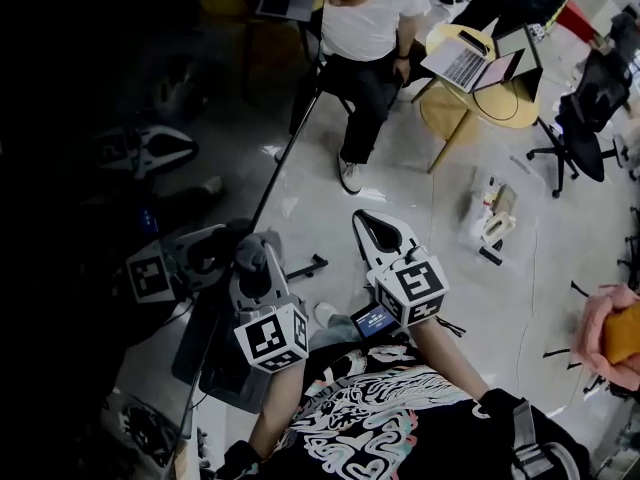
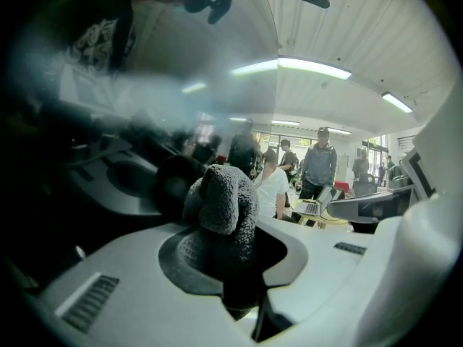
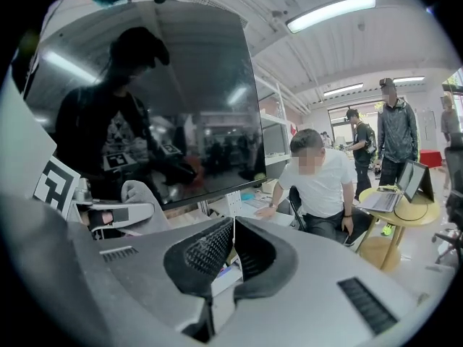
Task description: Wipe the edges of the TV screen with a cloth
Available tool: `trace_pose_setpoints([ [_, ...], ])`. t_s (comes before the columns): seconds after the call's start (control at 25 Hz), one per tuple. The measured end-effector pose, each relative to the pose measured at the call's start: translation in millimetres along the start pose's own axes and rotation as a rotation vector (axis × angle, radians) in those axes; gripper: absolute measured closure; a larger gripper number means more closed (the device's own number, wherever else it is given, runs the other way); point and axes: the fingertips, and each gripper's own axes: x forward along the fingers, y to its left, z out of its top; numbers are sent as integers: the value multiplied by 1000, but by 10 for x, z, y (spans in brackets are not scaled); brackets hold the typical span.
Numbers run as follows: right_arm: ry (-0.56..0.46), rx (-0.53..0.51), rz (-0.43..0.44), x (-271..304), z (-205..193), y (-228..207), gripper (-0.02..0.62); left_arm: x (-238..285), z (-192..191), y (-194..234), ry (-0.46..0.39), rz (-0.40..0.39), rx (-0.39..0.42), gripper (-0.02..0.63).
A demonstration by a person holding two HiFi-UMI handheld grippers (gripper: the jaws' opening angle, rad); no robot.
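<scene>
Left gripper (image 2: pixel 217 246) was clamped on a grey cloth (image 2: pixel 223 201). The fabric was nubbly and fleece-like, bunched into a rounded lump that rose above the jaw tips. The jaws' inner pads were dark and ribbed, set in smooth pale plastic shells.

The cloth sat right at the TV screen (image 3: pixel 181 85), low on the panel near its bottom edge, and seemed to meet its own dark reflection in the glass. Actual contact could not be confirmed. The screen was black, flat and glossy, and it mirrored the ceiling lights and the person holding the grippers.

Right gripper (image 3: pixel 233 237) was closed on nothing, its jaws pressed together pad to pad, and it was held off to the side of the screen, apart from the cloth.

Containers: a crumpled white bag (image 1: pixel 487 213) lay on the pale floor — its contents could not be made out. A round yellow table (image 1: pixel 510 103) carried an open laptop (image 1: pixel 462 63). A seated person in a white shirt (image 3: pixel 322 186) was beside it.
</scene>
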Motion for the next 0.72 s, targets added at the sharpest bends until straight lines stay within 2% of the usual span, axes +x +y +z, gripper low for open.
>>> trace_pose_setpoints([
  [0.36, -3, -25, 123, 161, 120, -17, 566, -30, 81, -58, -19, 89, -3, 532],
  [0.72, 46, -53, 245, 775, 407, -565, 566, 629, 327, -270, -4, 184, -23, 533],
])
